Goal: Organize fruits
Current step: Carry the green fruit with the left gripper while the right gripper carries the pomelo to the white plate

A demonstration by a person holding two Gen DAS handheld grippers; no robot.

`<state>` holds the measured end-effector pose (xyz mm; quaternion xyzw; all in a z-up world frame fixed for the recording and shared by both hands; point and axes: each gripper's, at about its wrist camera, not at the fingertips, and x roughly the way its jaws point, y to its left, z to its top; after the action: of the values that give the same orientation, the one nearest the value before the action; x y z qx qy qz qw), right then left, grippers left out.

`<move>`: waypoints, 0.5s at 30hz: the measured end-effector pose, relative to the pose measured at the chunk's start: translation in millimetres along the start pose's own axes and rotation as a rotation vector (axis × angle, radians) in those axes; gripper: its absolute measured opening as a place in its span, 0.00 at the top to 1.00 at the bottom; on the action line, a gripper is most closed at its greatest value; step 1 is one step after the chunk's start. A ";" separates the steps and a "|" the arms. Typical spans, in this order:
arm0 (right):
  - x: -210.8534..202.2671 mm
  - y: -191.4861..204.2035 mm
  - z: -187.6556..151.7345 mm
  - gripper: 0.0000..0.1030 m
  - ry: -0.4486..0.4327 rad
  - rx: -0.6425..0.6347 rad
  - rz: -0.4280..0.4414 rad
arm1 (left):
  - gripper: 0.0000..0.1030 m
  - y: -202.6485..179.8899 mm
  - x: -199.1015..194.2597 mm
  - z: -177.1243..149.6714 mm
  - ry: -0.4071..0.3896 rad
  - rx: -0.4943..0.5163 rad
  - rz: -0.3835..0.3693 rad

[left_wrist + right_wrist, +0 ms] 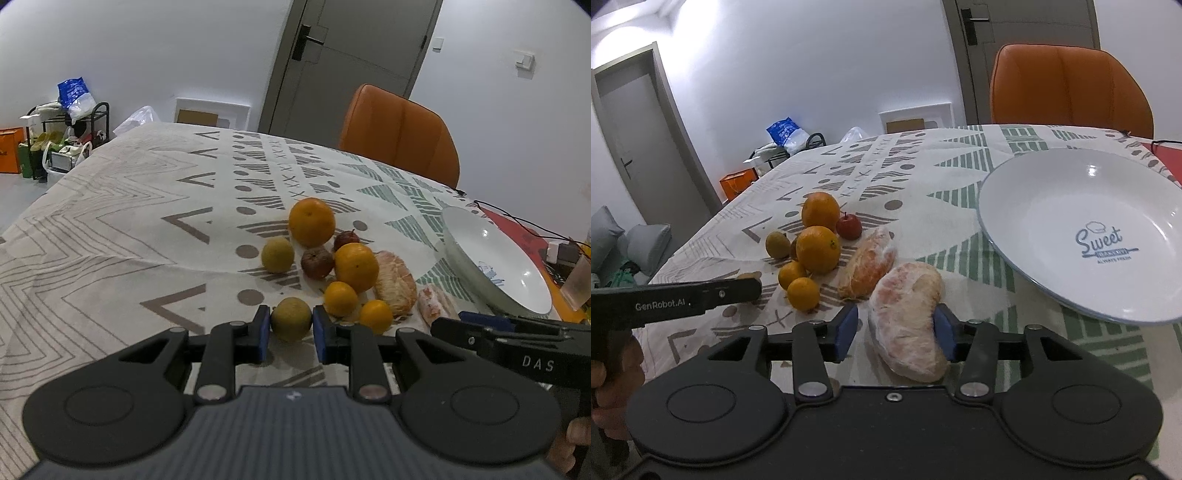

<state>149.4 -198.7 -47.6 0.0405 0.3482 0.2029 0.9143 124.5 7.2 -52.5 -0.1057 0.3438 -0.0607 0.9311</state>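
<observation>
Soft, even indoor light; sharp focus, fisheye-curved edges.

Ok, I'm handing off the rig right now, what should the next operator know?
Left gripper: pads against a greenish round fruit, apparently gripped, still low at the table.
Right gripper: open around a peeled pomelo segment; right pad touching, left pad clear.
Second segment, four oranges, another greenish fruit and two small red fruits sit clustered on the tablecloth.
White plate is empty: nothing placed yet. All fruit remains to be moved.
</observation>
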 end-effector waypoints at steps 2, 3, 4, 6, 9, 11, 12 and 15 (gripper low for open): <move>1.6 1.6 0.8 0.50 -0.002 -0.007 -0.001 | 0.78 1.5 -0.7 -0.4 0.000 -0.001 0.003; 2.6 2.2 1.2 0.49 -0.004 -0.012 -0.003 | 0.78 1.7 -1.2 -0.5 0.000 -0.001 0.005; 3.3 2.6 1.2 0.49 -0.006 -0.015 -0.005 | 0.77 1.9 -1.9 -0.6 -0.001 -0.001 0.006; 4.4 3.2 1.3 0.49 -0.010 -0.024 -0.008 | 0.78 1.9 -3.2 0.0 -0.004 -0.002 0.006; 3.9 3.3 1.9 0.64 -0.010 -0.039 -0.022 | 0.78 -1.2 -6.2 1.6 -0.013 0.001 0.005; 0.7 -0.1 2.8 0.65 -0.009 -0.018 -0.006 | 0.77 -5.8 -9.2 3.1 -0.023 0.012 0.000; -1.4 -0.5 2.3 0.65 -0.016 -0.018 -0.010 | 0.78 -8.0 -10.5 3.9 -0.029 0.019 -0.002; -8.9 -2.7 0.9 0.65 -0.031 -0.007 -0.008 | 0.78 -14.7 -12.6 5.9 -0.037 0.031 -0.011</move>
<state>144.9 -204.6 -42.0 0.0392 0.3337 0.1997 0.9204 118.2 -3.8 -36.8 -0.0944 0.3250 -0.0693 0.9384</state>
